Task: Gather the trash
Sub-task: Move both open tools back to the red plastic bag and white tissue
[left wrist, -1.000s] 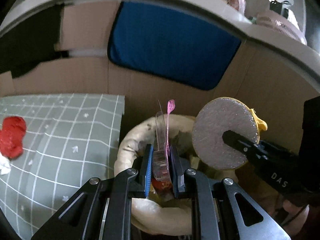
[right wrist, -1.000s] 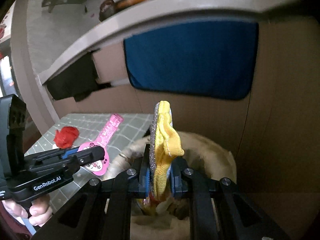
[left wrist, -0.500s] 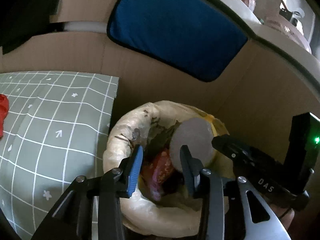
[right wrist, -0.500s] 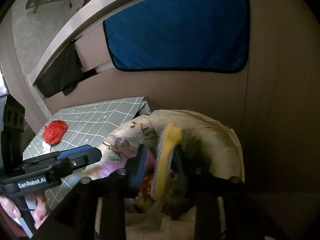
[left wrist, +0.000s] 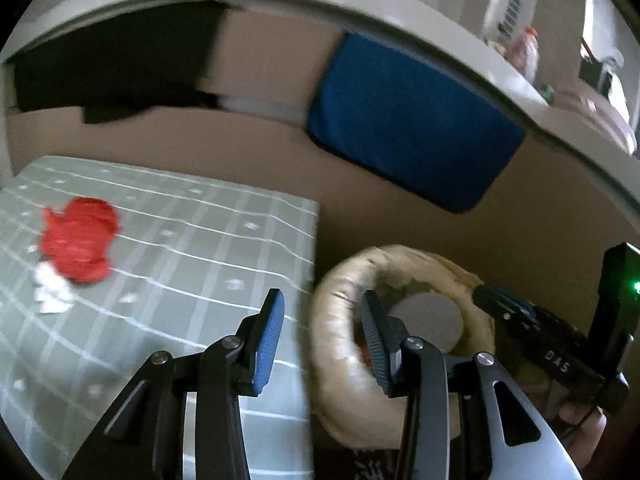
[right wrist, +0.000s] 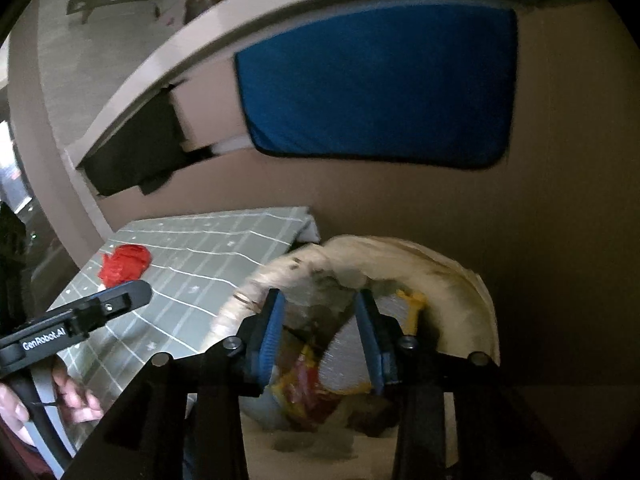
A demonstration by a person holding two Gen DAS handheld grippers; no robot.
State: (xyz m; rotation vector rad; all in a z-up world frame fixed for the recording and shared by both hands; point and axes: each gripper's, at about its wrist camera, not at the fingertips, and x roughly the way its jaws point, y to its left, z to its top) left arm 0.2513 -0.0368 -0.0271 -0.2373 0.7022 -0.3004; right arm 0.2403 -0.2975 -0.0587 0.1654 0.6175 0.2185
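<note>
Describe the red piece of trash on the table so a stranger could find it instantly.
Start at the green grid-patterned tablecloth left of the trash bag. The crumpled red wad lies near its far left side. A small white scrap touches it, but nothing else there is red.

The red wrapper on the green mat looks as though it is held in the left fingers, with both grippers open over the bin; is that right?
Not quite: the red wrapper lies loose on the green mat, apart from the left gripper, as the left wrist view shows. Both grippers are open, the right gripper over the bin.
</note>
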